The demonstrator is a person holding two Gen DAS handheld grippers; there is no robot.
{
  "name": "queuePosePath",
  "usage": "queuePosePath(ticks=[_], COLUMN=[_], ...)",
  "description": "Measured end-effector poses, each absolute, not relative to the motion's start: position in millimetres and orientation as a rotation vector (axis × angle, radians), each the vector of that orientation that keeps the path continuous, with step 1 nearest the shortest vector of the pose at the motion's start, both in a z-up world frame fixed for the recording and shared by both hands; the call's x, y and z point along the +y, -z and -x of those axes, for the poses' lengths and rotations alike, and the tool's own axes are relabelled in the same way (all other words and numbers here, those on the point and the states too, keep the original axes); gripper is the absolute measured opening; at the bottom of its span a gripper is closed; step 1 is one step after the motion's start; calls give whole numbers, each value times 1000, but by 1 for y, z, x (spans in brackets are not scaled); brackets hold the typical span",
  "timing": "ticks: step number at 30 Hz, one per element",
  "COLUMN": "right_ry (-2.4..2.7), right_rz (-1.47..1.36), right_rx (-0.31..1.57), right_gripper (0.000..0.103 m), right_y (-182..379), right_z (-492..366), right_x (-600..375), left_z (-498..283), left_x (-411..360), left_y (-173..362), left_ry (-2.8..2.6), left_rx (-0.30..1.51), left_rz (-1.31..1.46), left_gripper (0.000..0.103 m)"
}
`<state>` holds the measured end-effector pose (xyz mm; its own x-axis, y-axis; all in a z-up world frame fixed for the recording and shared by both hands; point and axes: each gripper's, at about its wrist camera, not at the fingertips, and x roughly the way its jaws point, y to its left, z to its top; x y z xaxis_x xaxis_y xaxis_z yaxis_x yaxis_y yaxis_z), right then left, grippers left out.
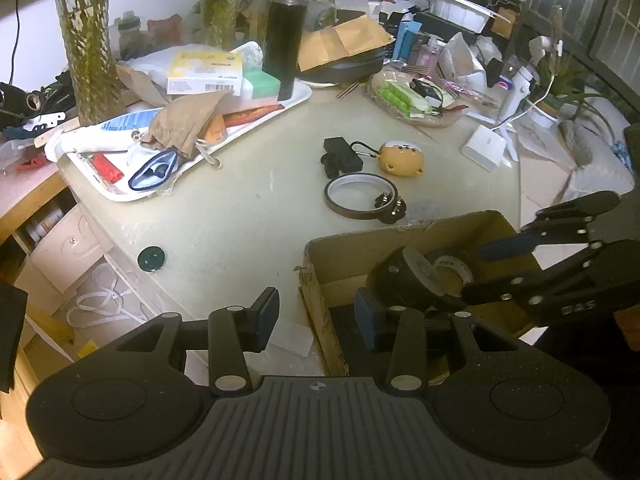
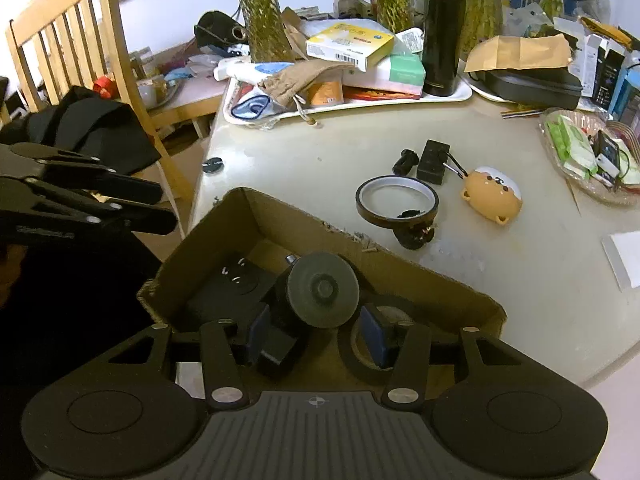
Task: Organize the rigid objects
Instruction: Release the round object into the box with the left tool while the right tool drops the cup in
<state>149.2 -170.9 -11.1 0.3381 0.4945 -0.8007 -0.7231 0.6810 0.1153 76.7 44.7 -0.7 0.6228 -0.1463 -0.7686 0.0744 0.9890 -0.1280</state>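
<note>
A cardboard box [image 1: 352, 248] [image 2: 280, 220] sits at the table's near edge. Inside lie a black round mount [image 2: 320, 292] [image 1: 404, 280], a roll of black tape [image 1: 452, 276] and a flat black block [image 2: 228, 292]. My right gripper [image 2: 316, 336] is open inside the box, its fingers on either side of the mount's base. My left gripper [image 1: 316, 316] is open, straddling the box's left wall. On the table lie a brown tape ring [image 1: 360, 196] [image 2: 396, 200], a small black knob [image 1: 390, 206] [image 2: 414, 232], a black block with a clip [image 1: 342, 156] [image 2: 430, 160], and an orange animal-shaped case [image 1: 402, 158] [image 2: 492, 196].
A white tray [image 1: 256, 120] [image 2: 360, 104] with clutter and a black flask [image 1: 286, 36] [image 2: 442, 32] stands at the back. A basket of packets [image 1: 416, 100] [image 2: 584, 156] is at the right. A dark green cap [image 1: 151, 259] lies near the table's left edge. A wooden chair [image 2: 80, 40] stands left.
</note>
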Motion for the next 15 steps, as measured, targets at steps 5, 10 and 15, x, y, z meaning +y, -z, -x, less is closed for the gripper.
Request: queuePosePath(ticks=[5,10,15], right_ry=[-797,-787,-804], right_rz=[337,357,375], right_rx=[939,957,949], right_gripper=[42,34,32], right_y=[26,40,43], right_z=[-154,-160,-160], right_x=[-153,-141,-132], left_z=[-77,-77,-78], left_x=[47,48,49], left_y=[1,1,1], left_ry=[130,132,133], left_rx=[890,892,896], left_rz=[97,106,109], left_gripper=[41,41,41])
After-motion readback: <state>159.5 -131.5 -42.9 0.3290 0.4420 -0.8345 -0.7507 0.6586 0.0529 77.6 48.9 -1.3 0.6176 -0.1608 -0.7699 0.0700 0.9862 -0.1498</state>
